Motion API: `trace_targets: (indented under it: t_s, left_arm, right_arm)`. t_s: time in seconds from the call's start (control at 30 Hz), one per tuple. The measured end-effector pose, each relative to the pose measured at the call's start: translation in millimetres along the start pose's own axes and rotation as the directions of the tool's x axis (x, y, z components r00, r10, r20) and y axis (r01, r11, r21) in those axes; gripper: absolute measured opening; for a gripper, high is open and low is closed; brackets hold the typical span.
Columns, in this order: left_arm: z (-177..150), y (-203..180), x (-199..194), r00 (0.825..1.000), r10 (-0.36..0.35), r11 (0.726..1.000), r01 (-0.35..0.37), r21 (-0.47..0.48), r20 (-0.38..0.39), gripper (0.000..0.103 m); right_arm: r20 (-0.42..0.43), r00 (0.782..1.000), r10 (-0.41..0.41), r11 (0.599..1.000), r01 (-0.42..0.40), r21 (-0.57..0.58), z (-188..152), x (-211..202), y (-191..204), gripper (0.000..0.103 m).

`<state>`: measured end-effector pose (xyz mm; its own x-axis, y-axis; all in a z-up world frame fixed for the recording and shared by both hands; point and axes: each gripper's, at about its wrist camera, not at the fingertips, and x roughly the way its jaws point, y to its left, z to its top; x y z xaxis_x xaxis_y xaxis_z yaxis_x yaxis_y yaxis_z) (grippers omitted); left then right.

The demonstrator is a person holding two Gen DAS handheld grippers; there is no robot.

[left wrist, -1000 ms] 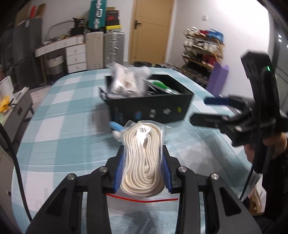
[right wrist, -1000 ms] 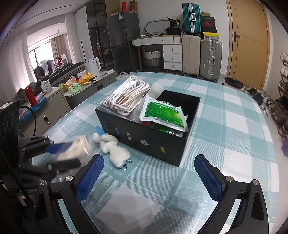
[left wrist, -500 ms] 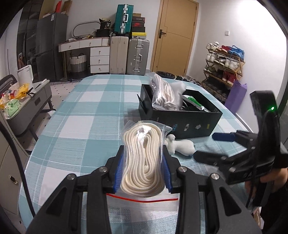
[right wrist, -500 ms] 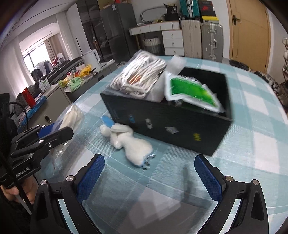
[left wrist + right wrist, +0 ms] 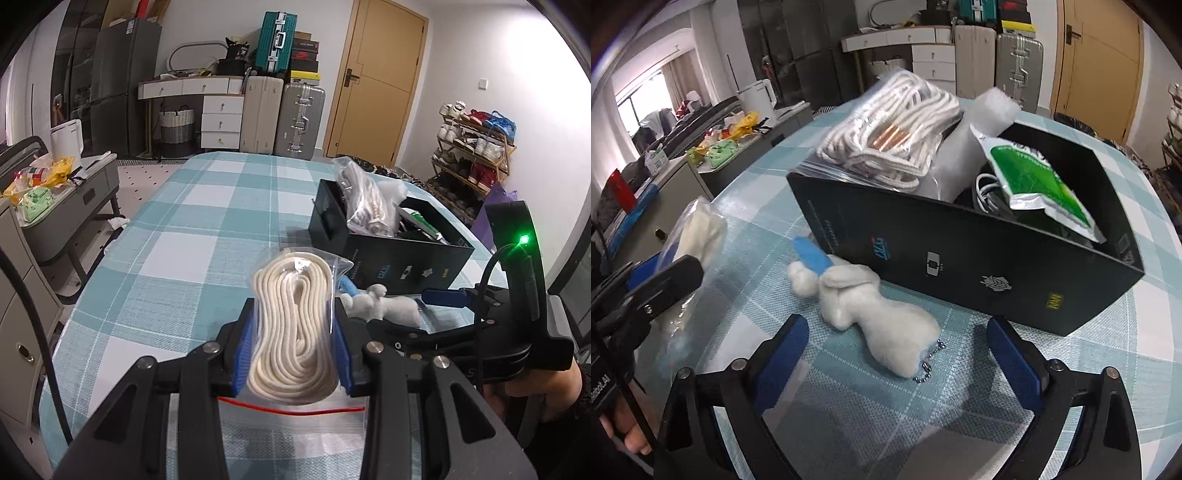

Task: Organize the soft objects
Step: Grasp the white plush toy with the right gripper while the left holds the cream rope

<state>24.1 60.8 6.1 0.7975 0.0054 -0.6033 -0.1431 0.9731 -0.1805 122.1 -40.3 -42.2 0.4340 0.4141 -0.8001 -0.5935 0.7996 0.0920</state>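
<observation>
While my left gripper (image 5: 293, 347) is pinching a bagged rope coil (image 5: 293, 325) between its blue pads (image 5: 242, 354), the bag's red-lined zip end is hanging back toward my camera and the coil is standing up above the checked tablecloth (image 5: 177, 229). My right gripper (image 5: 897, 354) is holding its jaws spread wide with nothing between them, hovering low over the plush toy (image 5: 871, 317). The toy is lying on its side on the cloth, just in front of the box (image 5: 979, 273), with a blue piece (image 5: 812, 254) at its head end pointing toward the box's near left corner and a small ball chain (image 5: 929, 363) trailing from its other end. I cannot tell whether the toy is touching the box wall. The black box is sitting toward the right edge of the table, open on top. Inside it, a second rope bag (image 5: 894, 129) is leaning up over the left end, white foam (image 5: 982, 110) is sticking up behind it, and a green pouch (image 5: 1041, 184) is lying tilted across the middle over some white cable (image 5: 986, 188). In the right view, my left gripper (image 5: 670, 258) is showing at the left edge of the table, well apart from the box, with its coil (image 5: 701, 229) pale and blurred.
</observation>
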Motion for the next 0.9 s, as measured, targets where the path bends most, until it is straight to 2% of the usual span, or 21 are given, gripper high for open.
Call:
trace_targets:
  t_s: [0.13,0.2,0.33,0.47,0.9]
  left_arm:
    - [-0.7,2.9,3.5,1.0,0.005,1.0,-0.005,-0.008,-0.005,0.036]
    - [-1.6,3.7,5.3,1.0,0.009,1.0,-0.009,-0.008,-0.011,0.036]
    - [-1.9,6.0,6.5,1.0,0.011,1.0,-0.011,-0.013,-0.013,0.036]
    - [-2.4,6.8,6.0,1.0,0.006,1.0,-0.006,-0.009,-0.014,0.036]
    - [-2.1,5.1,8.5,1.0,0.0,1.0,0.0,-0.003,-0.019,0.036]
  right_arm:
    - [0.003,1.0,-0.019,1.0,0.019,0.006,3.1,5.0,2.6,0.093]
    - [0.011,0.999,-0.039,0.999,0.039,0.007,4.9,6.6,5.3,0.086]
    - [0.019,0.997,-0.068,0.998,0.068,0.008,8.2,11.0,9.1,0.083]
    - [0.03,0.998,-0.063,0.998,0.063,0.003,9.2,10.1,14.0,0.065]
    - [0.043,0.999,-0.017,1.0,0.017,0.01,-3.0,-0.6,-5.4,0.062]
